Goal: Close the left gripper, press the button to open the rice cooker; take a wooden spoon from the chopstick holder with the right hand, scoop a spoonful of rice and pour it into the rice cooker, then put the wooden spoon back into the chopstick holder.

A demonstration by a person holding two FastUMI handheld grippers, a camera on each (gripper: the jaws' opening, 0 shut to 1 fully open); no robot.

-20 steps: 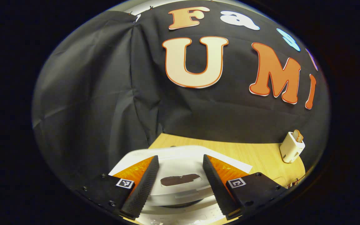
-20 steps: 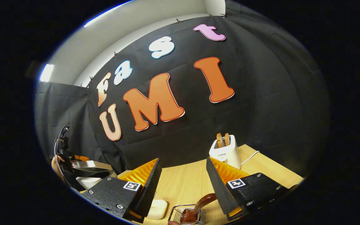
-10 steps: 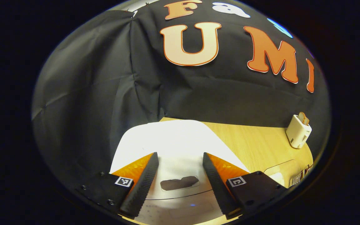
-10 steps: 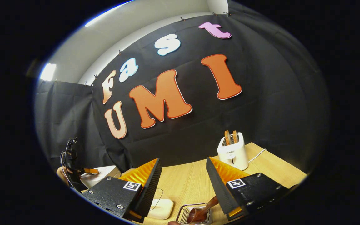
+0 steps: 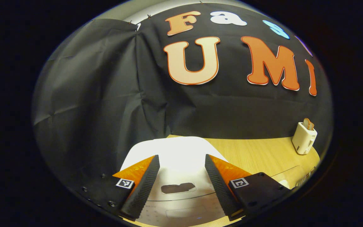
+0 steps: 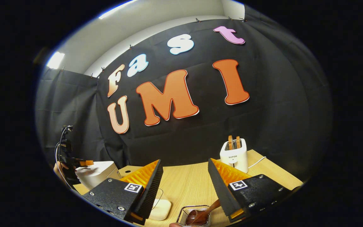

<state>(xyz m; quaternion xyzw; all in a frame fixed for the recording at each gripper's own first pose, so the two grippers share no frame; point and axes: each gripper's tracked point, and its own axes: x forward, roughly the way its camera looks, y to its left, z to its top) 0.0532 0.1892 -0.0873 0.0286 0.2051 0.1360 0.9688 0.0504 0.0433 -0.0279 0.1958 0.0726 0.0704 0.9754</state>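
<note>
Two grippers, both with jaws spread wide and nothing between them; the left gripper [image 5: 179, 186] hangs over the rice cooker [image 5: 175, 157], whose lid looks to me still down, so I'd say the step in hand is closing up and pressing the button. Tip: shut the fingers first so they make one blunt point, then push straight down on the release at the front of the lid; I can't tell exactly which mark is the button, maybe the dark oblong patch [image 5: 177, 188].

Biggest thing is the table [image 6: 191, 183], pale wood with fine grain; then the cooker, smooth glossy white plastic with rounded corners; a white toaster [image 6: 234, 154], boxy with toast sticking up; the holder [image 6: 195, 217], a small wire basket just below the right gripper [image 6: 184, 189]; the wooden spoon [image 6: 203, 214] leans in it, dark and polished.
</note>
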